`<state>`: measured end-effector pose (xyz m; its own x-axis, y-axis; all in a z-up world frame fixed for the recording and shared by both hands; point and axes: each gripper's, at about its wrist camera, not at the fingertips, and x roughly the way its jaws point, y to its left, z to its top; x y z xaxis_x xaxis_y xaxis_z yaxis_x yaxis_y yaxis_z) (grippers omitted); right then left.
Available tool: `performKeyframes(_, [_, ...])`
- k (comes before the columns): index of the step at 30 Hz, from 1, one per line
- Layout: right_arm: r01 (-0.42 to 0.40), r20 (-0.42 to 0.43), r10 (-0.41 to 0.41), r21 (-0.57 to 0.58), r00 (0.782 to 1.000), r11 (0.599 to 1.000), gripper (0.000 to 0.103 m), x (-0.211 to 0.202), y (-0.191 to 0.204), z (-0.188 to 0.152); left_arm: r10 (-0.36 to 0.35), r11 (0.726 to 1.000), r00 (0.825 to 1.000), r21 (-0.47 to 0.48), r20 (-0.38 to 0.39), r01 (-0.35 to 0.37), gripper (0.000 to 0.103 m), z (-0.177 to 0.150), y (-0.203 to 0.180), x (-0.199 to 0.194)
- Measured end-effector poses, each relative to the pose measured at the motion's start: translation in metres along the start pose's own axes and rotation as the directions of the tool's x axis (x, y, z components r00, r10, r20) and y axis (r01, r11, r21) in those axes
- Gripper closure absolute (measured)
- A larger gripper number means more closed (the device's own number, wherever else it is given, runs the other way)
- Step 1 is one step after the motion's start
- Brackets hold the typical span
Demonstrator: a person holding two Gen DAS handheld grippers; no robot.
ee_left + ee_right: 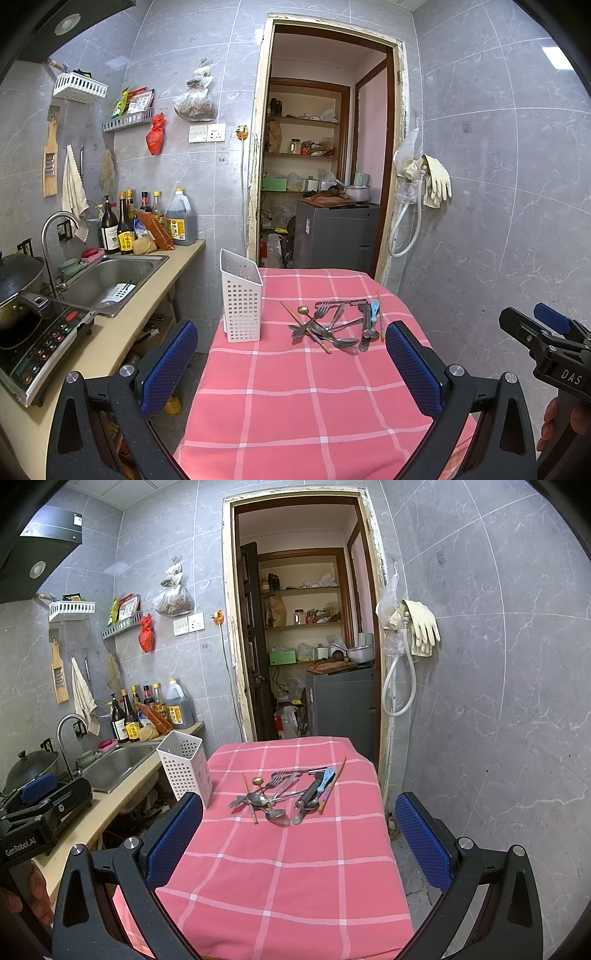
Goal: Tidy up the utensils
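Note:
A pile of utensils (334, 323) lies on the pink checked tablecloth (295, 387): spoons, a fork, chopsticks, a dark-handled tool and a blue-handled piece. It also shows in the right wrist view (288, 794). A white perforated utensil holder (242, 299) stands upright at the table's left edge, left of the pile; it also shows in the right wrist view (184, 766). My left gripper (291, 362) is open and empty, held short of the pile. My right gripper (299, 834) is open and empty, also short of the pile.
A counter (122, 332) with a sink (110, 280), an induction cooker (37, 347) with a pan and several bottles (125, 225) runs along the left. A doorway (325, 147) opens behind the table. A tiled wall (498, 701) with a hose and gloves is on the right.

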<state>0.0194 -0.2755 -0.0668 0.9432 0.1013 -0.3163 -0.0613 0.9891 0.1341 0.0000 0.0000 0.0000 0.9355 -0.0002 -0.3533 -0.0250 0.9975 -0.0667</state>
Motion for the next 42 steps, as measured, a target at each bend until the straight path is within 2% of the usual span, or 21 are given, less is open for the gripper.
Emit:
performKeyframes(33, [-0.001,-0.005,0.001,0.001,1.000,1.000,0.001,0.002,-0.002,-0.001,0.000,1.000,1.000,0.002,-0.004,0.000,0.001,0.000,0.000,0.000])
performKeyframes(42, [0.000,-0.004,0.000,0.001,1.000,1.000,0.001,0.002,-0.002,0.000,0.000,1.000,1.000,0.005,-0.011,0.000,0.001,-0.009,-0.014,0.009])
